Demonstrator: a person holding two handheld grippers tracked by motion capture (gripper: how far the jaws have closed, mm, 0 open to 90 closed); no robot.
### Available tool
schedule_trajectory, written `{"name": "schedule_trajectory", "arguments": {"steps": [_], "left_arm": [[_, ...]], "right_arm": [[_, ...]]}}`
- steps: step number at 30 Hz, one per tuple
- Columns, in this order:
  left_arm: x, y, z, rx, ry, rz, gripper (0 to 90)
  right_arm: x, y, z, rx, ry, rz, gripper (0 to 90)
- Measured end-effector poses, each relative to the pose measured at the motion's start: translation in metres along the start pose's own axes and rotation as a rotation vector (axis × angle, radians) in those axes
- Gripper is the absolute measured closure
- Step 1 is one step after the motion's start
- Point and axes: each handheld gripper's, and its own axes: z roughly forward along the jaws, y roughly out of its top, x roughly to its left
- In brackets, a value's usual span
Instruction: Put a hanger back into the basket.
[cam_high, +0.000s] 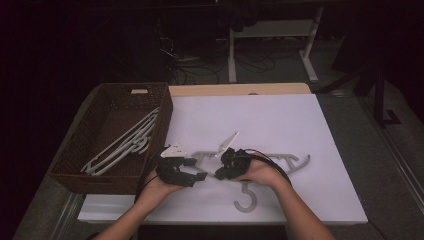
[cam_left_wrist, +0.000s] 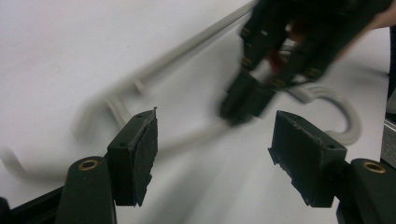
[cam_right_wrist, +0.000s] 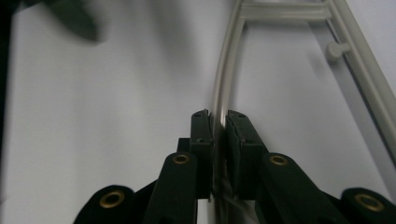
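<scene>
Two grippers, right gripper (cam_right_wrist: 219, 122) on unmarked grey hanger (cam_right_wrist: 229, 70).

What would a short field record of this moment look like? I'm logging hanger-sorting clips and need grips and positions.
surface: white table top
held item: grey plastic clothes hanger lying flat on the white table top, hook toward the person
right gripper: jaws closed on the hanger's thin curved bar
left gripper: jaws apart, nothing between them, beside the hanger
container: brown woven rectangular basket at the table's left edge
basket contents: more grey hangers
</scene>
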Motion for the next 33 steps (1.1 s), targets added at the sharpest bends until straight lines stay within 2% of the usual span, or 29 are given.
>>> {"name": "schedule_trajectory", "arguments": {"steps": [2,4,6,9,11,13,15,17,18,21,26,29,33], "left_arm": [[0.000,0.000,0.000,0.003,0.001,0.003,31.6],[0.000,0.000,0.001,0.004,0.000,0.002,31.6],[-0.001,0.000,0.001,0.008,0.000,0.011,31.6],[-0.002,0.000,0.001,0.014,0.002,0.028,31.6],[-0.002,0.001,0.002,0.017,-0.006,0.032,31.7],[-0.002,0.001,0.003,0.028,-0.017,0.043,31.6],[-0.004,0.001,0.005,0.038,-0.027,0.057,31.6],[-0.005,0.002,0.007,0.045,-0.029,0.068,31.6],[-0.006,0.002,0.008,0.048,-0.028,0.074,31.6],[-0.006,0.002,0.009,0.053,-0.030,0.077,31.6],[-0.005,0.002,0.010,0.051,-0.035,0.076,31.6],[-0.006,0.002,0.010,0.051,-0.035,0.078,31.6],[-0.006,0.002,0.011,0.050,-0.037,0.079,31.6]], "right_arm": [[0.007,-0.004,-0.002,0.023,0.042,-0.033,81.3],[0.011,-0.006,-0.002,0.027,0.058,-0.051,81.2],[0.013,-0.008,-0.004,0.017,0.048,-0.047,79.9],[0.012,-0.011,-0.016,-0.053,0.041,0.007,70.8],[0.011,-0.015,-0.031,-0.122,-0.004,0.047,64.7],[0.009,-0.023,-0.044,-0.183,-0.026,0.089,62.8],[0.008,-0.032,-0.055,-0.216,-0.072,0.141,62.4],[0.008,-0.045,-0.065,-0.234,-0.114,0.166,64.2],[0.009,-0.054,-0.072,-0.236,-0.138,0.200,65.7],[0.010,-0.077,-0.086,-0.232,-0.221,0.255,74.6],[0.015,-0.127,-0.117,-0.208,-0.346,0.379,88.4],[0.018,-0.150,-0.124,-0.156,-0.400,0.433,89.2],[0.014,-0.168,-0.124,-0.135,-0.428,0.482,89.2]]}}
